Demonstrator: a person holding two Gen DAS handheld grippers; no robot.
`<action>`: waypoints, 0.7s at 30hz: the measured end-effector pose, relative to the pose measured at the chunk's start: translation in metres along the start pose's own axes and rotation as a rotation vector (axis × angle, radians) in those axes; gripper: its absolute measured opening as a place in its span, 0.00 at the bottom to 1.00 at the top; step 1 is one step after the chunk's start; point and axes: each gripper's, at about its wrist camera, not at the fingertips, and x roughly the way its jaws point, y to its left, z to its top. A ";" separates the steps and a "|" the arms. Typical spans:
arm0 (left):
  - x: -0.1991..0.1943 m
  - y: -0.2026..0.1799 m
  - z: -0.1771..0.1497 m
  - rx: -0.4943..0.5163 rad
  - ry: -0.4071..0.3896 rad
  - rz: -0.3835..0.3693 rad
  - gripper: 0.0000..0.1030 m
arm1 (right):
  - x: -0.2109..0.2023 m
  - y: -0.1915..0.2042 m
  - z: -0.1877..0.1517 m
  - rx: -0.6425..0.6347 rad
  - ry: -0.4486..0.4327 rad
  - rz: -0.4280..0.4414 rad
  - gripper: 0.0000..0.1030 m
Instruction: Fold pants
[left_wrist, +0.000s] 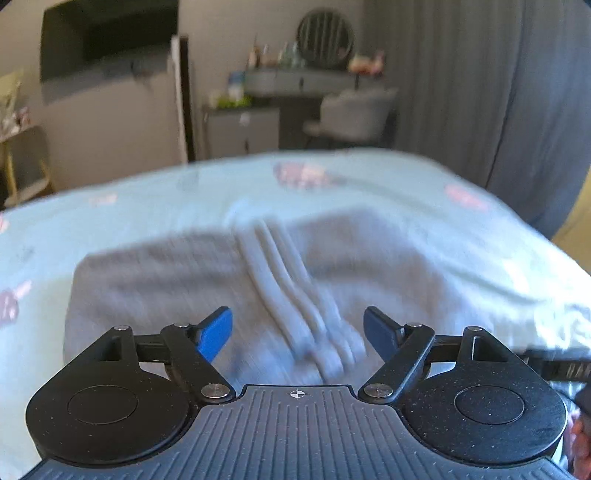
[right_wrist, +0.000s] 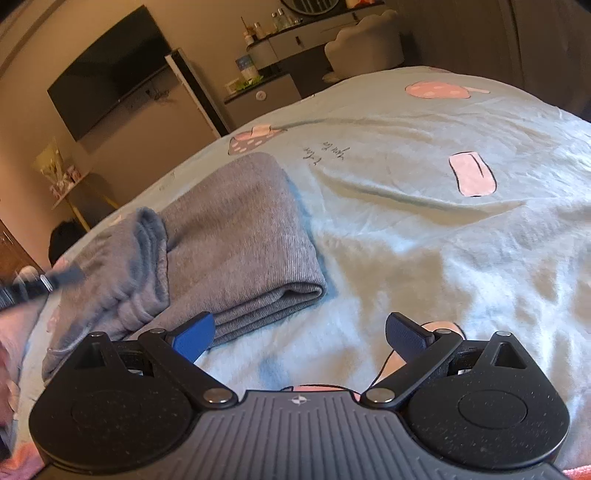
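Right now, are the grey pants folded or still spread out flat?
Folded. The grey pants lie in a compact stack on the light blue bedsheet, with layered edges showing at the near end. Both grippers are open and hold nothing.

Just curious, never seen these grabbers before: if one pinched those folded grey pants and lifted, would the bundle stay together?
Probably not. The pants look like soft knit lying in loose stacked layers, so they would likely droop and unfold. They seem light. Pushed, they would probably bunch up on the wrinkled sheet rather than slide.

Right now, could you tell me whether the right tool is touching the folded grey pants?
Apart. The right wrist view shows the right tool open over the bedsheet, with the folded grey pants lying beyond its left finger.
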 end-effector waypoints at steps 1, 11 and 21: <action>-0.006 0.003 -0.005 -0.026 0.003 -0.002 0.82 | -0.002 0.000 0.001 0.003 -0.004 0.011 0.96; -0.052 0.092 -0.028 -0.285 -0.045 0.407 0.93 | 0.006 0.062 0.038 -0.003 -0.009 0.319 0.96; -0.040 0.138 -0.068 -0.509 0.033 0.380 0.93 | 0.127 0.091 0.063 0.163 0.340 0.399 0.93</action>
